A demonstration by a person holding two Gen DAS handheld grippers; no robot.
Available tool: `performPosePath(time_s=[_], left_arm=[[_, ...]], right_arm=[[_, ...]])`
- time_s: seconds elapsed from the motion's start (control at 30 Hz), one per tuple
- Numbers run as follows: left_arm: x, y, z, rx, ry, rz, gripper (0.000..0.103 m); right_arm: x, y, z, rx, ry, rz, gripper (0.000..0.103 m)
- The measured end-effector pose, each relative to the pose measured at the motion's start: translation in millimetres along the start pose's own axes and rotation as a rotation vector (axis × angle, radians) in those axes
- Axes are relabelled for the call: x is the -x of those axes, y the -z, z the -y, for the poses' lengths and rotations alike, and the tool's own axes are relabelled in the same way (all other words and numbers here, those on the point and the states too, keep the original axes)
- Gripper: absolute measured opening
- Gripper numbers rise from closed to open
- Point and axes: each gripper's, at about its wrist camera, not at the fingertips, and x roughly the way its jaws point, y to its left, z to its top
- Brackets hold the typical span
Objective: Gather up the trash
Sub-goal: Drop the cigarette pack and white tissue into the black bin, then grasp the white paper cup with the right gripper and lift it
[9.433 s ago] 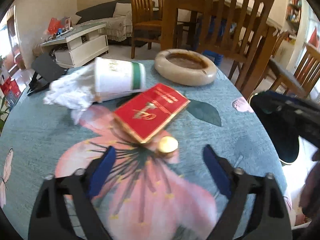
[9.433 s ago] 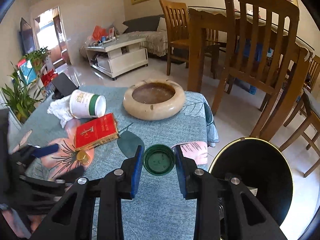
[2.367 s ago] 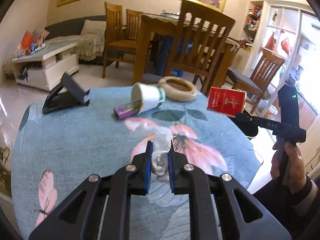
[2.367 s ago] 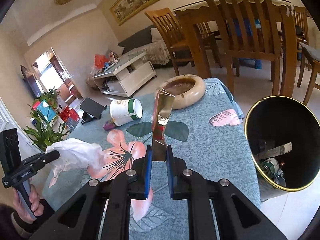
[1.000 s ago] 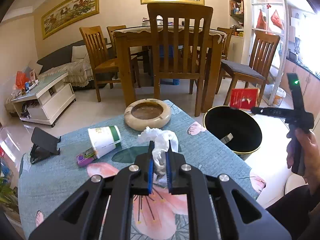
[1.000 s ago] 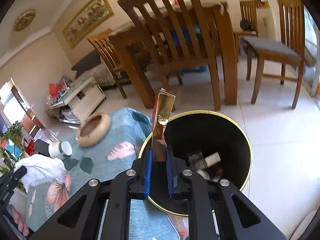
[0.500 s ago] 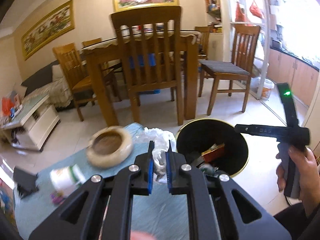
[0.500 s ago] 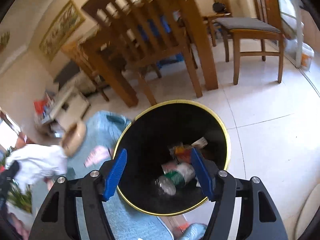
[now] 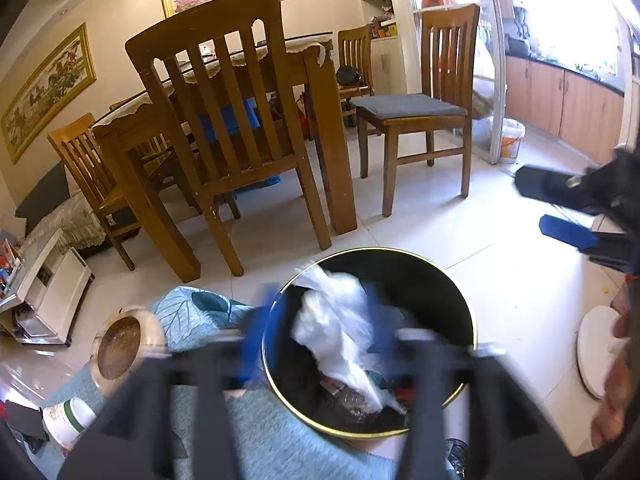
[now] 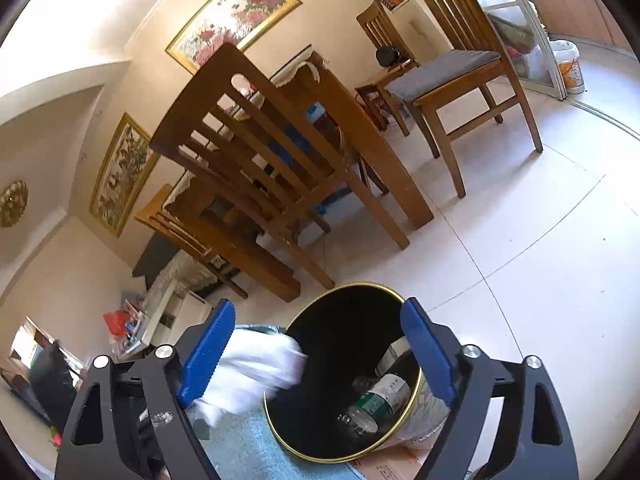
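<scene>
A black trash bin with a gold rim (image 9: 468, 316) (image 10: 416, 384) stands on the floor beside the blue-clothed table. My left gripper (image 9: 316, 328) is blurred, its jaws wide apart above the bin. The crumpled white tissue (image 9: 336, 328) (image 10: 256, 372) hangs loose between them over the bin mouth. My right gripper (image 10: 316, 344) is open and empty above the bin; it also shows at the right of the left wrist view (image 9: 568, 212). A plastic bottle (image 10: 376, 400) lies in the bin.
A round beige ashtray (image 9: 120, 344) and a tipped white paper cup (image 9: 68, 420) rest on the table (image 9: 256, 436). Wooden chairs (image 9: 224, 128) and a dining table stand behind the bin. A white round object (image 9: 596, 344) lies on the tiled floor at right.
My left gripper has opened over the bin and the tissue is coming loose. The right gripper, open since half a second ago after dropping the red packet, has tilted up.
</scene>
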Motion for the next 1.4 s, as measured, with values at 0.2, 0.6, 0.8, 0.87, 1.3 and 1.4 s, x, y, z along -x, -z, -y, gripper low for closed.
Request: performPosePath(time_s=[0.2,0.6,0.8,0.87,1.3,1.4], left_arm=[[1,8,0,0.017,0.018,-0.006,0.089],[67,132,-83,0.227,0.004,-0.103,0.1],[124,208,-140,0.361,-0.093,-0.126,0.1],[142,236,-164,0.42,-0.142,-0.136,0.1],[218,293,-295,0.685,-0.339,-0.019,0.1],[223,304,-310,0.769,-0.309,-0.011,0.1]], right_arm=[[-4,4,-6,0.002,-0.006,-0.01,0.087],[-48,56,-99,0.366,-0.024,-0.162,0.097],[-75,126,-168,0.639,-0.083,-0.298,0.099],[-83,155,-186,0.658,-0.13,-0.358,0.099],[-167,283,-347,0.87,-0.149,-0.454,0.099],[-189,290,-359,0.886,-0.101,-0.46,0.099]])
